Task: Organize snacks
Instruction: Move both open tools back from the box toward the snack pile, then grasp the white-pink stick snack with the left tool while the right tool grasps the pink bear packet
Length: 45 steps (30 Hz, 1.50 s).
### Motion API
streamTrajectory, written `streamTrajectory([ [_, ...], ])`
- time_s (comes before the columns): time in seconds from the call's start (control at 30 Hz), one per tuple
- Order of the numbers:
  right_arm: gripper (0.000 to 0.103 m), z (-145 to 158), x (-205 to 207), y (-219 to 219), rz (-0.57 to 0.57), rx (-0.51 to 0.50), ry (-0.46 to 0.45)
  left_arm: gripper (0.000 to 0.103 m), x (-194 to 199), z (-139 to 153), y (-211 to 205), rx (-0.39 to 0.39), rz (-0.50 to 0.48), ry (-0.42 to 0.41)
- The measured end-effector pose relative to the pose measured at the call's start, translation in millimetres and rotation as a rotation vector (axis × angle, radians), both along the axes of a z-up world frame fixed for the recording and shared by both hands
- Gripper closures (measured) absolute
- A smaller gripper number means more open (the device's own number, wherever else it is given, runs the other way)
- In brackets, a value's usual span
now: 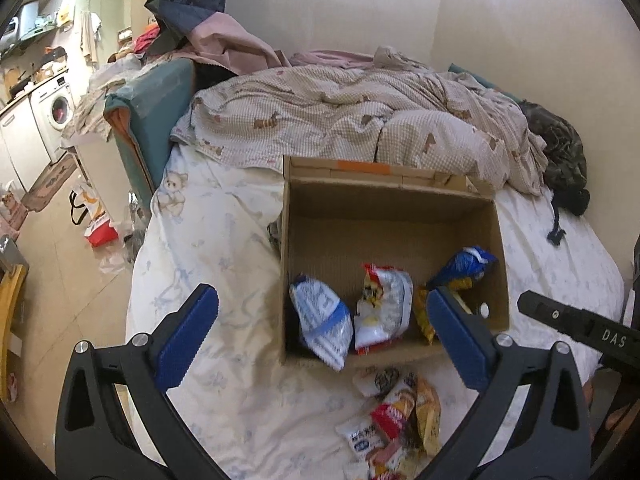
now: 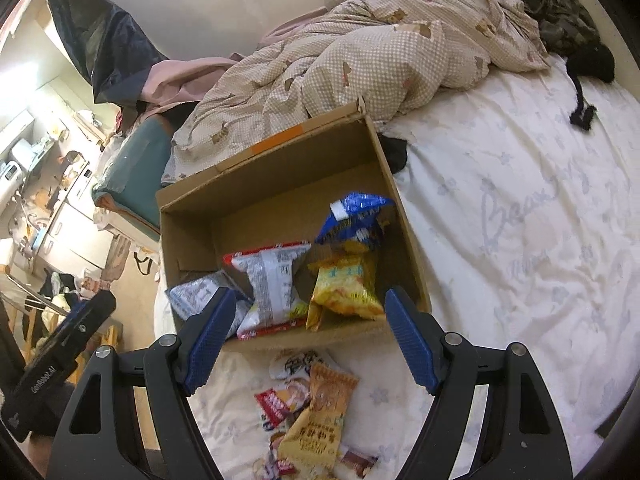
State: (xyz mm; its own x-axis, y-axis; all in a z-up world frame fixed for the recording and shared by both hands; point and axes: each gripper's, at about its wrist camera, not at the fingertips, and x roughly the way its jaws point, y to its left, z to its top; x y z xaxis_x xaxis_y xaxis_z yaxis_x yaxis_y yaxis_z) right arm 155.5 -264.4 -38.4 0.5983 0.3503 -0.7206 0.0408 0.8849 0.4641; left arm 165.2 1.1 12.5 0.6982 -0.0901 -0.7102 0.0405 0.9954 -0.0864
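Note:
An open cardboard box [image 1: 384, 216] [image 2: 280, 184] stands on the bed. Inside it lean a white-and-blue bag [image 1: 324, 320] [image 2: 192, 294], a red-and-white bag [image 1: 384, 308] [image 2: 272, 288], a yellow bag [image 2: 344, 288] and a blue bag [image 1: 466, 264] [image 2: 356, 216]. A pile of small snack packets [image 1: 396, 416] [image 2: 312, 412] lies on the sheet in front of the box. My left gripper [image 1: 324, 340] hangs open above the box's near edge with nothing between its blue pads. My right gripper [image 2: 306, 336] is open too, empty, above the near edge and the pile.
A crumpled checked duvet [image 1: 352, 116] [image 2: 360, 48] lies behind the box. The bed's left edge drops to a floor with bags and litter [image 1: 96, 224]. A dark garment [image 1: 560, 160] sits at the far right by the wall. The other gripper's black body shows at each view's side.

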Motion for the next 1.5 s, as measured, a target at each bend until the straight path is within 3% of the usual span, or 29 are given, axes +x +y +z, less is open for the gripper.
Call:
streamTrajectory([
  [0.57, 0.023, -7.4, -50.6, 2.2, 0.011, 0.013, 0.041, 0.0, -50.9, -9.2, 6.7, 0.016, -0.009, 0.064],
  [1.3, 0.023, -34.2, -76.0, -5.0, 0.03, -0.007, 0.154, 0.0, -72.2, -66.3, 17.4, -0.054, 0.08, 0.306],
  [1.5, 0.023, -47.2, -73.5, -4.4, 0.039, 0.015, 0.216, 0.0, -66.6, -91.0, 21.5, -0.099, 0.123, 0.417],
])
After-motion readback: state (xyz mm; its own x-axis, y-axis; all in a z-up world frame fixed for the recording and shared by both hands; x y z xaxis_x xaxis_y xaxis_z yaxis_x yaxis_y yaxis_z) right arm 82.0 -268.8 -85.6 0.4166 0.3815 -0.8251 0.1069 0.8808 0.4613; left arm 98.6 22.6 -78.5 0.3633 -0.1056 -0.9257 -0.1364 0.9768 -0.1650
